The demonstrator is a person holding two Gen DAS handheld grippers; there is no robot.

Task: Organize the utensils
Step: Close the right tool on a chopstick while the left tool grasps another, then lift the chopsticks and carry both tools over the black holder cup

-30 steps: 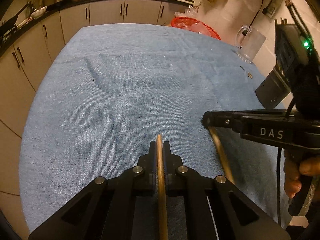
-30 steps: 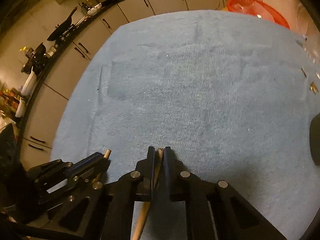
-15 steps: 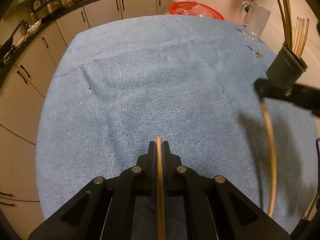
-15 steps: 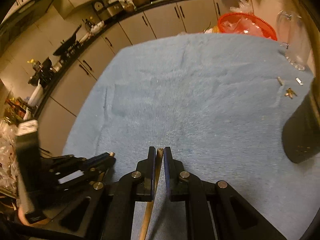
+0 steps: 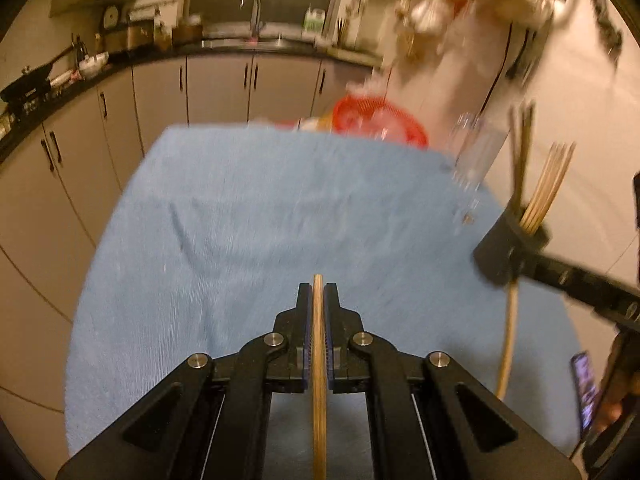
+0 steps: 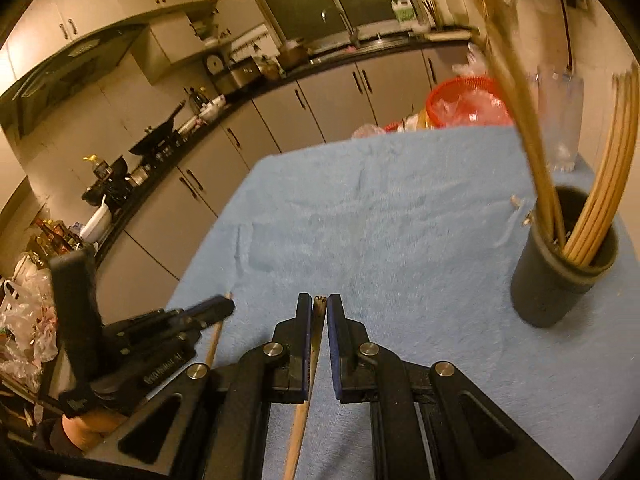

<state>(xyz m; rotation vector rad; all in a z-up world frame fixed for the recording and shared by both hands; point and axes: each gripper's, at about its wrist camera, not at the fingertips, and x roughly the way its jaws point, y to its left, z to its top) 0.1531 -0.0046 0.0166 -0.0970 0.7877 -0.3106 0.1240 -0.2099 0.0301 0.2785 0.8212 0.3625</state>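
1. Chopsticks were the matter: the left gripper [image 5: 316, 296] was pinched on one wooden chopstick [image 5: 319, 360], which ran straight back between its jaws, the tip just proud of them.
2. The right gripper [image 6: 319, 308] was likewise clamped on a second chopstick [image 6: 304, 412], its long axis along the fingers and slanting down to the left under the gripper body.
3. Target, by my judgement, was the dark holder cup [image 6: 560, 276] on the blue cloth [image 6: 380, 220], standing upright with a sheaf of chopsticks already fanned out of it.
4. From the right gripper the cup lay ahead and to the right, near; in the left wrist view the cup [image 5: 502, 248] sat far right, partly behind the right gripper's arm. So the right hand looked the nearer of the two.
5. Both held sticks lay nearly flat to the cloth, while the cup's mouth faced up; each would likely need tipping end-down before it could drop in.
6. The right wrist view showed the cup's open mouth and the room left inside; the left wrist view showed the full hanging length of the right hand's chopstick [image 5: 507, 340].
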